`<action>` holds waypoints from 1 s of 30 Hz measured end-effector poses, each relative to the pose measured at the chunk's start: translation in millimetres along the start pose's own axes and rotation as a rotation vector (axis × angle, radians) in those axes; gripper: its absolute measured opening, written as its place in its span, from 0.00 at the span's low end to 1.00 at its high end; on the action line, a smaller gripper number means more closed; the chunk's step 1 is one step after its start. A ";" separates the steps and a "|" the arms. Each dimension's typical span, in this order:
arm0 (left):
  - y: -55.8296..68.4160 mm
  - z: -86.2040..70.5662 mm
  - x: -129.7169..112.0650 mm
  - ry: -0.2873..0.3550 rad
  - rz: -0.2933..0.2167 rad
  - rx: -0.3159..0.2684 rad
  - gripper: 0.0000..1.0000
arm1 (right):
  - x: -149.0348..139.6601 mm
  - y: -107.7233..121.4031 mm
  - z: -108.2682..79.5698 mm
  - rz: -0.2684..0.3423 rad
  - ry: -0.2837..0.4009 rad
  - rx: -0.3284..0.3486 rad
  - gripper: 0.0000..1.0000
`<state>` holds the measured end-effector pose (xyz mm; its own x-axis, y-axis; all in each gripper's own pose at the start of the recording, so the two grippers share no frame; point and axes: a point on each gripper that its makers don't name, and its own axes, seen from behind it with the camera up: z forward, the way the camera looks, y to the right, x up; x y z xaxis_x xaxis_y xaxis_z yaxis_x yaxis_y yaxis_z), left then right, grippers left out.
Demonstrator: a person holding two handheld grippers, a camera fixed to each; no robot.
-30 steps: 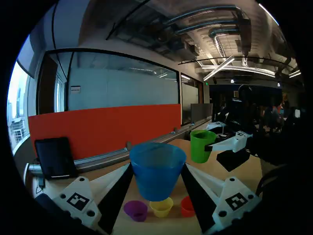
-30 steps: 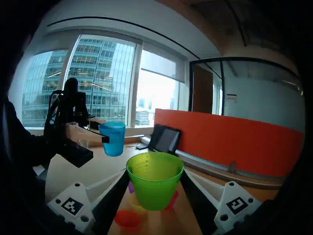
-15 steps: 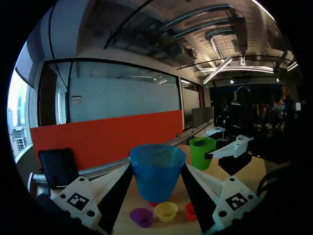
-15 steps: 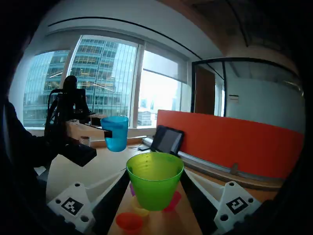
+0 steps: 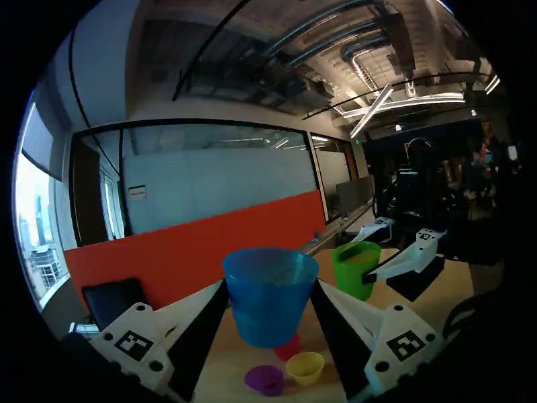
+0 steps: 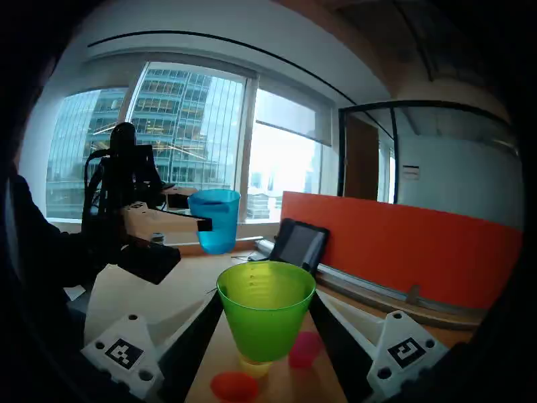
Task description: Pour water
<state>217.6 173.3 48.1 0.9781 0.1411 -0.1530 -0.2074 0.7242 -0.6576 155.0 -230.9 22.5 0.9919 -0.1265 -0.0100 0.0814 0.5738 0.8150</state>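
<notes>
My left gripper [image 5: 270, 305] is shut on a blue cup [image 5: 270, 295], held upright above the wooden table [image 5: 403, 285]. My right gripper [image 6: 266, 316] is shut on a green cup [image 6: 266, 309], also upright. In the left gripper view the green cup [image 5: 356, 269] hangs to the right, held by the other gripper [image 5: 403, 258]. In the right gripper view the blue cup [image 6: 216, 219] hangs at the left, higher than the green one. Small purple [image 5: 264, 379], yellow [image 5: 305, 367] and pink [image 5: 287, 348] cups stand on the table below.
An orange partition [image 6: 429, 248] runs along the far table edge with a dark tablet [image 6: 302, 245] leaning on it. A small red cup [image 6: 233, 387] and pink cup [image 6: 304, 348] stand under the green cup. A person's dark sleeve [image 6: 40, 248] is at the left. Windows lie behind.
The left gripper has risen with the blue cup and moved nearer the green cup; the small cups sit lower in both views. Both cups stay upright and gripped.
</notes>
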 end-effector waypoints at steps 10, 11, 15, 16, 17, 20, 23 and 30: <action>-5.4 -0.3 25.1 0.035 0.120 0.037 0.84 | 3.5 -16.8 8.4 0.001 0.014 0.038 0.91; -5.4 0.1 27.0 0.035 0.135 0.041 0.84 | 3.4 -18.1 9.2 0.002 0.015 0.042 0.91; -5.3 2.6 32.1 0.034 0.185 0.055 0.84 | 3.4 -22.6 12.2 0.009 0.020 0.055 0.91; -5.0 3.3 32.6 0.034 0.196 0.058 0.84 | 3.3 -23.8 13.0 0.011 0.022 0.057 0.91; -4.6 4.0 33.2 0.033 0.208 0.061 0.84 | 3.1 -25.1 13.8 0.013 0.023 0.061 0.91; -3.7 6.4 35.3 0.032 0.244 0.066 0.84 | 1.8 -29.2 16.2 0.019 0.025 0.070 0.91; -4.6 8.4 39.1 0.033 0.281 0.073 0.84 | -0.5 -33.4 18.5 0.022 0.023 0.081 0.91; -9.5 12.3 49.3 0.037 0.363 0.095 0.84 | -7.0 -40.8 24.6 0.020 0.013 0.099 0.91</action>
<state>268.0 181.7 55.8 0.8394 0.3771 -0.3915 -0.5364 0.6913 -0.4842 142.4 -273.3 3.6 0.9945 -0.1048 0.0001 0.0519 0.4935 0.8682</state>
